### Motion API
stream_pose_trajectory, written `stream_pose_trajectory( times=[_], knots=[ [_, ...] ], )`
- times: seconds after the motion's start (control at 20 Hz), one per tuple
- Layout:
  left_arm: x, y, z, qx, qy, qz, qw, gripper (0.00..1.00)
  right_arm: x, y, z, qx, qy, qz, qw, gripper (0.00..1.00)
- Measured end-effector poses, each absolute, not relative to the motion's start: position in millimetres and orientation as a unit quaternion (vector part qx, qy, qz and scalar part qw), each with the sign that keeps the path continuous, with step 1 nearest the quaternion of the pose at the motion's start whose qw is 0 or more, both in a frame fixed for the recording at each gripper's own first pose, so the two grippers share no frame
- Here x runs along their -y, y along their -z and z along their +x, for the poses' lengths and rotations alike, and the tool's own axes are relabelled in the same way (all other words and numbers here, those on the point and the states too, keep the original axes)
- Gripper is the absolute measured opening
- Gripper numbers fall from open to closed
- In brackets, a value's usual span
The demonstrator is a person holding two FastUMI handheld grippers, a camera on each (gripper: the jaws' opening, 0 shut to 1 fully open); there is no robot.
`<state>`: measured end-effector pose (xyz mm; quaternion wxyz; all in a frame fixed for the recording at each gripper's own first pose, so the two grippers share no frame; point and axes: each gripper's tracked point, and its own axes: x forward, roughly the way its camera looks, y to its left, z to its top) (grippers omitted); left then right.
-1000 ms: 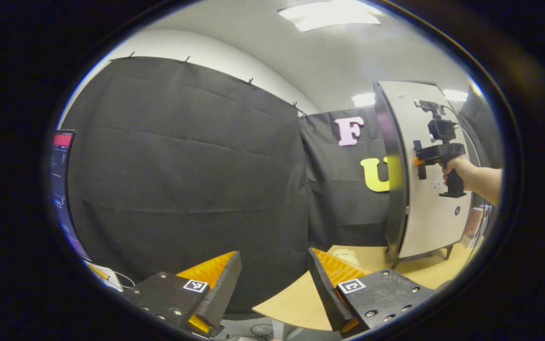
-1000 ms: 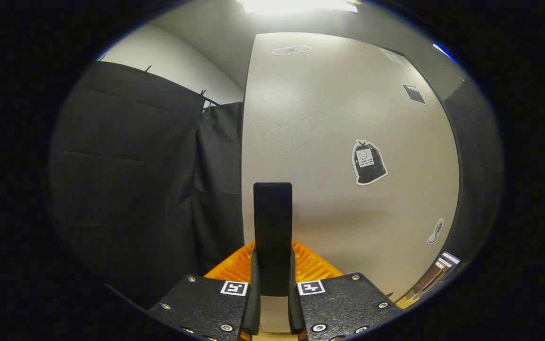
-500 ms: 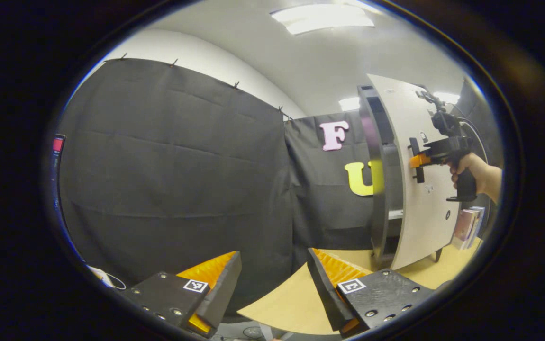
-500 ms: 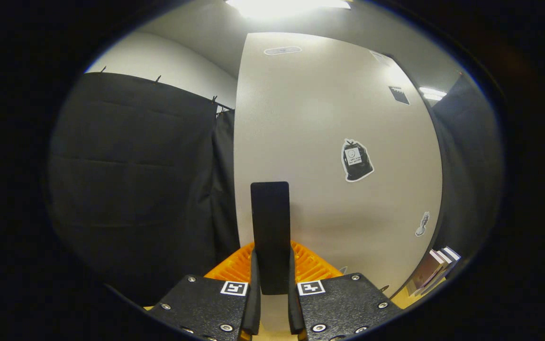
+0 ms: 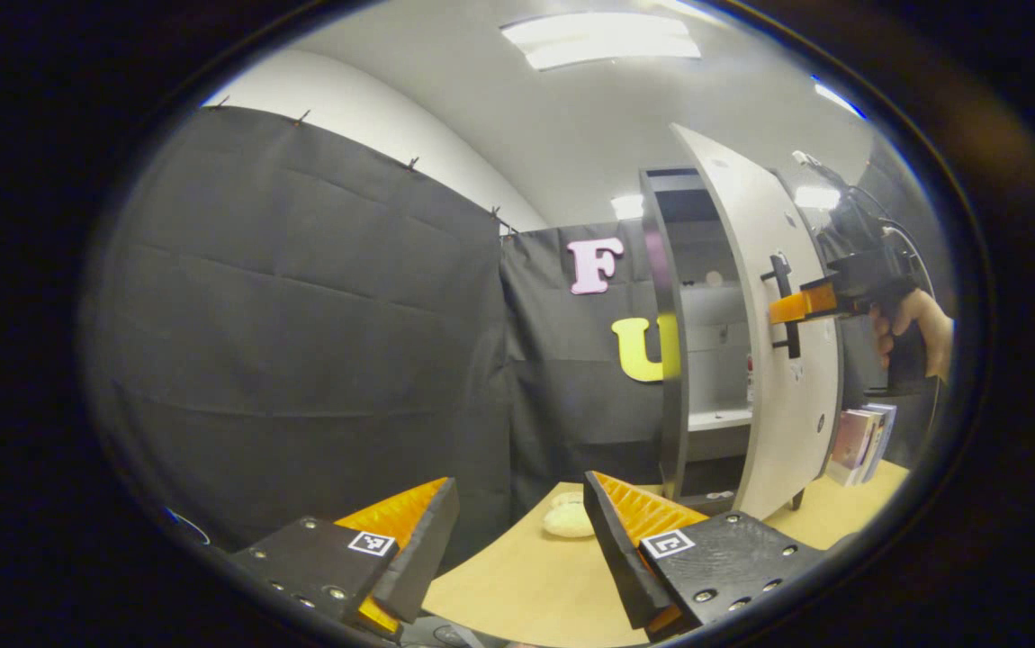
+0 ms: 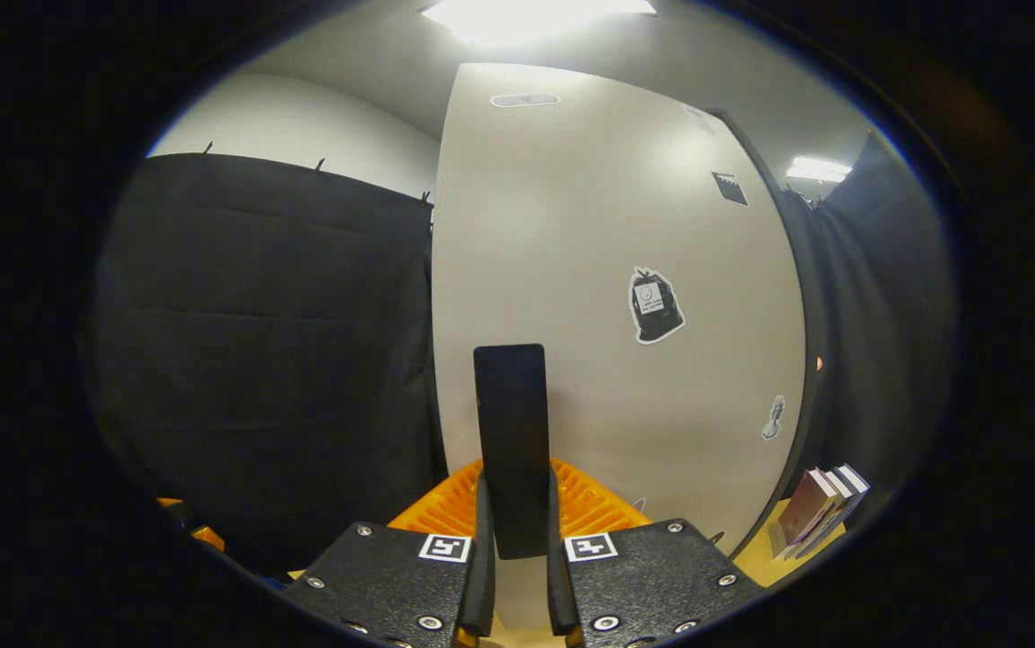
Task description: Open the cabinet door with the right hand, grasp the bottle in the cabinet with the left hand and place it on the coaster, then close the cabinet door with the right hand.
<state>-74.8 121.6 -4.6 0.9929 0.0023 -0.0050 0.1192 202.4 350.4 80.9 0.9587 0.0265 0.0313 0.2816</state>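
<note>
Door swinging on its handle

We clamp our right gripper (image 6: 514, 576) on the black bar handle (image 6: 510, 441) to swing the pale grey cabinet door (image 6: 607, 297) wide. Our left gripper (image 5: 517, 540) waits open above the wooden bench (image 5: 526, 576); ahead, the cabinet's shelves appear, no bottle discernible.

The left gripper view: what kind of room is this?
Probably a recording booth, not a home: black cloth wall, a lone white cabinet on a wooden table, office ceiling lights, and a hand-held right gripper on the door handle.
</note>
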Motion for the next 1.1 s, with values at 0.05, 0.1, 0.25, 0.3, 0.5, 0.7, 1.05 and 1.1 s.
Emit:
stream_pose_trajectory(
  times=[0.05,0.1,0.25,0.3,0.5,0.7,1.05,1.1],
  knots=[
    [-115.6,4.5,-70.6,0.003,-0.113,0.004,0.994,0.83,-348.4,-81.0,201.6,-0.030,-0.283,0.027,0.958,0.24],
    [-110.5,4.6,-67.5,0.004,-0.107,0.005,0.994,0.84,-346.0,-81.5,199.8,-0.028,-0.286,0.028,0.958,0.24],
    [-96.8,0.7,-58.4,0.008,-0.095,0.007,0.995,0.84,-339.7,-83.4,193.8,-0.020,-0.297,0.036,0.954,0.24],
    [-93.1,-1.0,-56.1,0.011,-0.091,0.005,0.996,0.84,-337.8,-82.9,194.0,-0.022,-0.299,0.036,0.953,0.24],
    [-74.3,3.5,-40.8,0.009,-0.073,-0.002,0.997,0.83,-329.8,-83.9,190.4,-0.019,-0.299,0.032,0.953,0.24],
    [-56.8,7.1,-24.6,0.005,-0.056,-0.013,0.998,0.84,-319.3,-84.6,183.8,-0.021,-0.295,0.031,0.955,0.23],
    [-15.4,7.8,-3.4,0.002,-0.024,-0.013,1.000,0.84,-302.4,-84.7,181.6,-0.020,-0.280,0.039,0.959,0.23],
    [-8.3,7.1,1.0,0.001,-0.018,-0.015,1.000,0.84,-299.1,-85.4,179.7,-0.019,-0.277,0.037,0.960,0.23]
  ],
)
